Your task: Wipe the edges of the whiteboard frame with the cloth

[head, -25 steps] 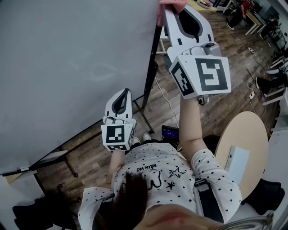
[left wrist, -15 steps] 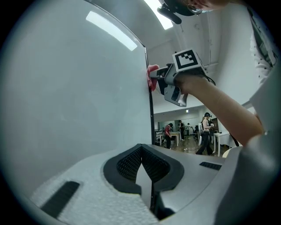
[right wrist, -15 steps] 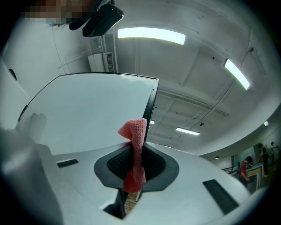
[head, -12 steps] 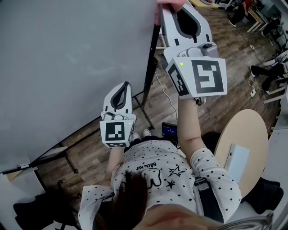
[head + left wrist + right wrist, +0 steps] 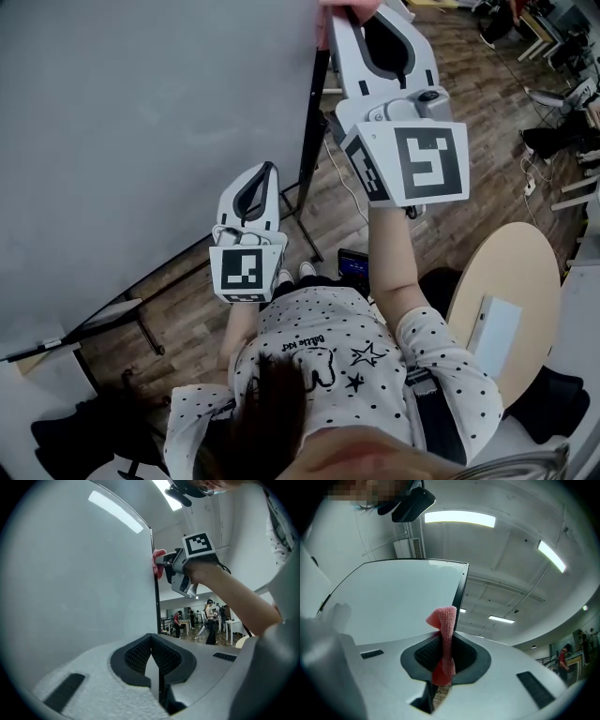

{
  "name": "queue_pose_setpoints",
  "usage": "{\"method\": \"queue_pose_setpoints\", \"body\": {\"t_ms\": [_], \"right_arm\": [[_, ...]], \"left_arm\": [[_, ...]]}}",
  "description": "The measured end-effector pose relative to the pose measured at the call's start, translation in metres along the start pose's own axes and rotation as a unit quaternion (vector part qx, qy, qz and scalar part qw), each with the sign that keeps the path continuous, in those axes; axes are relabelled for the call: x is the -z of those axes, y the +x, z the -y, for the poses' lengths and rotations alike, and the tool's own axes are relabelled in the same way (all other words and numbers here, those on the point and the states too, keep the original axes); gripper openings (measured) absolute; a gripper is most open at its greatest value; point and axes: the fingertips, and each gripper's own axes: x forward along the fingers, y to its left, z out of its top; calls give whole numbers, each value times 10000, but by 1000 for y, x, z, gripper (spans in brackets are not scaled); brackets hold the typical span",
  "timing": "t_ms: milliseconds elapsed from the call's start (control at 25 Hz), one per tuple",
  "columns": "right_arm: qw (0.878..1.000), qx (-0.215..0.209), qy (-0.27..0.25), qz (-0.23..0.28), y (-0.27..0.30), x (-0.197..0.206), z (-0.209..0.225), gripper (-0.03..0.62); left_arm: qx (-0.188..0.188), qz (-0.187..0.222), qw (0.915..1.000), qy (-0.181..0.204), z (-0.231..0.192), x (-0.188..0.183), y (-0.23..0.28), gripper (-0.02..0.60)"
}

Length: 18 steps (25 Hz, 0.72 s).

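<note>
Wiping the upright edge | right gripper [image 5: 443,654] fingers clamped on pink cloth [image 5: 446,620] | best slid with even pressure along whiteboard frame [image 5: 312,141] | left gripper [image 5: 155,667] fingers closed, empty.

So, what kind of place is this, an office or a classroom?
Most likely a shared office or lab workroom. There is a big whiteboard on a stand, a round table on a wood-pattern floor, and people standing further back. Strip ceiling lights hang overhead.
</note>
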Motion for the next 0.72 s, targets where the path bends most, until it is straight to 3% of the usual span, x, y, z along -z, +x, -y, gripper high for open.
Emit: {"method": "queue_pose_setpoints", "body": {"t_ms": [720], "right_arm": [[9999,-71,85,41,-7,4,-5,34]], "left_arm": [[4,25,10000,0,4,-3,-1,15]]}}
